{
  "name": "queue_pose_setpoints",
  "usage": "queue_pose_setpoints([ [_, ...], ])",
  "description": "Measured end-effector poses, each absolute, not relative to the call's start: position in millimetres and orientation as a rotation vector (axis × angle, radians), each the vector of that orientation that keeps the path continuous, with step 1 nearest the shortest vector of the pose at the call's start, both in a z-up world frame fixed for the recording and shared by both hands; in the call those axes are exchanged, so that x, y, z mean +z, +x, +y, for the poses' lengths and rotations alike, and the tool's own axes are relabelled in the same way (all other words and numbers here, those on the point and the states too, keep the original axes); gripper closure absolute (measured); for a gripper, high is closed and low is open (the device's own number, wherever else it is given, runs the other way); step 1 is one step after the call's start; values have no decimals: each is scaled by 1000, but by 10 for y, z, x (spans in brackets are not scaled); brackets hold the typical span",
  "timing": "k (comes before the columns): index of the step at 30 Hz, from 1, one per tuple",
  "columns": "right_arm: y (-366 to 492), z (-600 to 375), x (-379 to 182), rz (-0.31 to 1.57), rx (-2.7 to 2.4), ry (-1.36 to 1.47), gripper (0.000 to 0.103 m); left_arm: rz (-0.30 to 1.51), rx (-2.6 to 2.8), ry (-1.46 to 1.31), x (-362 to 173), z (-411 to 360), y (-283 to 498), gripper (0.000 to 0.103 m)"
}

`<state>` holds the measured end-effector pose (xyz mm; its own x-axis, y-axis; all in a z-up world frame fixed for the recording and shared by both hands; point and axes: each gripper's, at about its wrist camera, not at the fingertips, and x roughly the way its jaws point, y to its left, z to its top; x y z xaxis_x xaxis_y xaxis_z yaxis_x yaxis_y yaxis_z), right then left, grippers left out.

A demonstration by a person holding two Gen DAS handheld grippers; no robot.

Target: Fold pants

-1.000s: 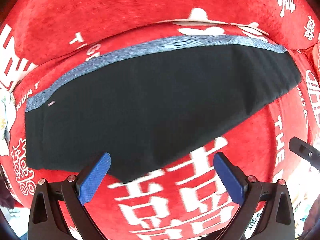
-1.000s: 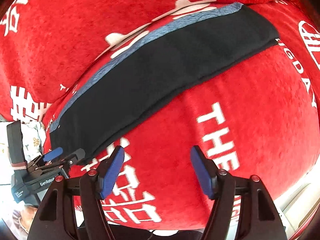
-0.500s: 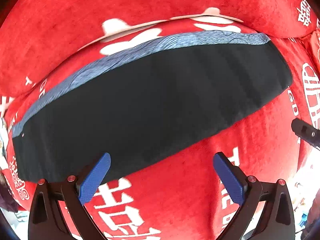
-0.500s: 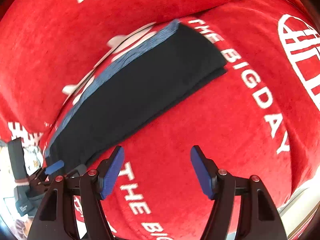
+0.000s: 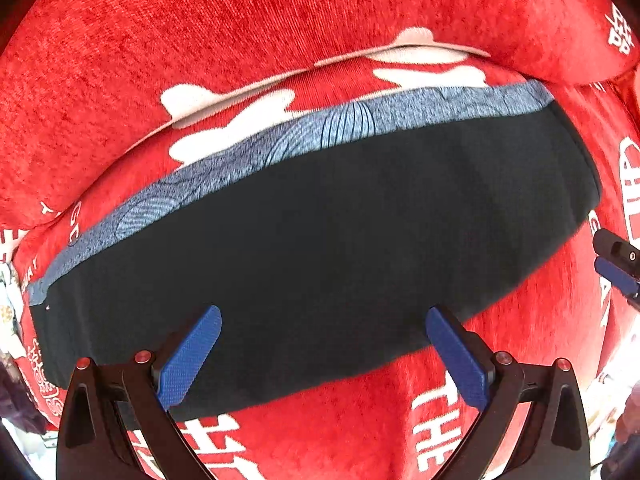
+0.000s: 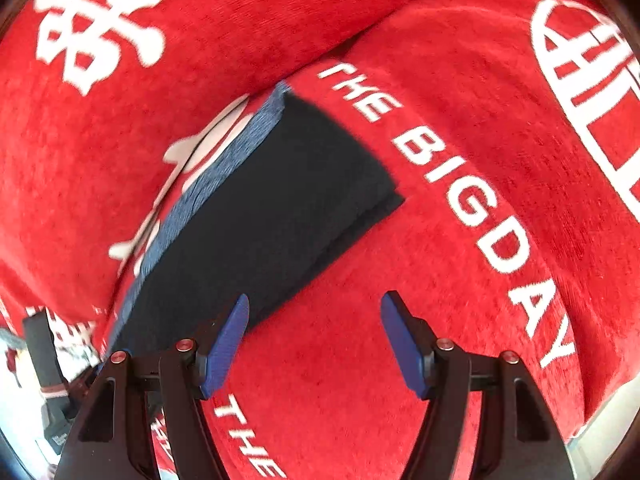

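Note:
The dark pants (image 5: 320,240) lie flat in a long folded strip on the red sofa seat, with a blue-grey patterned band (image 5: 280,144) along their far edge. My left gripper (image 5: 324,344) is open and empty, its blue pads over the near edge of the pants. In the right wrist view the pants (image 6: 272,208) run from lower left to the middle, their right end squared off. My right gripper (image 6: 316,336) is open and empty, above the red seat just right of the pants' near edge. Its tip shows in the left wrist view (image 5: 616,264).
The red sofa cover (image 6: 460,240) bears white lettering and Chinese characters. The back cushion (image 5: 240,40) rises behind the pants. The left gripper's body (image 6: 48,360) shows at the lower left of the right wrist view. A pale floor shows past the seat's front edge (image 6: 600,436).
Both grippers have moved to the right along the pants. The left one now sits over the strip's middle, the right one near its right end. The pants have not moved.

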<state>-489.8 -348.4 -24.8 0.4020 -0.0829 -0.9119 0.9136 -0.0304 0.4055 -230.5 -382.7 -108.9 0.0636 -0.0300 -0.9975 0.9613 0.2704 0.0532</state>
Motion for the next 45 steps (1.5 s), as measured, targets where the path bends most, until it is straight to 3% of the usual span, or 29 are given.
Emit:
queue_pose_setpoints([
  [3,-5011,-3594,-364,780,-985,1413,35,1239,-964,1005,-1134,-3906,-2288,0],
  [6,-5049,-3698,-457,731,-975,1440,52,1248,-942,989,-1196,-3973,-2270,0],
  [8,-5028,-3780,-535,703,-947,1461,74,1245,-936,989,-1231,-3996,-2281,0],
  [10,-5011,-3837,-601,708,-941,1483,87,1243,-929,999,-1275,-4011,-2305,0],
  [14,-5033,-3816,-478,702,-929,1440,94,1231,-938,994,-1297,-4029,-2376,0],
  [19,-5083,-3829,-623,759,-925,1423,93,1213,-950,995,-1386,-4020,-2489,0],
  [23,-5101,-3809,-570,774,-912,1419,76,1202,-973,990,-1403,-4012,-2524,0],
  [29,-5212,-3666,-622,702,-839,1510,65,1224,-987,964,-1472,-3930,-2550,0],
  [33,-5143,-3663,-544,728,-883,1466,63,1246,-986,962,-1444,-3909,-2553,0],
  [38,-4763,-3778,-71,749,-886,1197,67,1168,-918,893,-1288,-4129,-2196,0],
  [45,-4031,-4344,-471,920,-841,1044,72,1215,-854,887,-1496,-4329,-2037,0],
])
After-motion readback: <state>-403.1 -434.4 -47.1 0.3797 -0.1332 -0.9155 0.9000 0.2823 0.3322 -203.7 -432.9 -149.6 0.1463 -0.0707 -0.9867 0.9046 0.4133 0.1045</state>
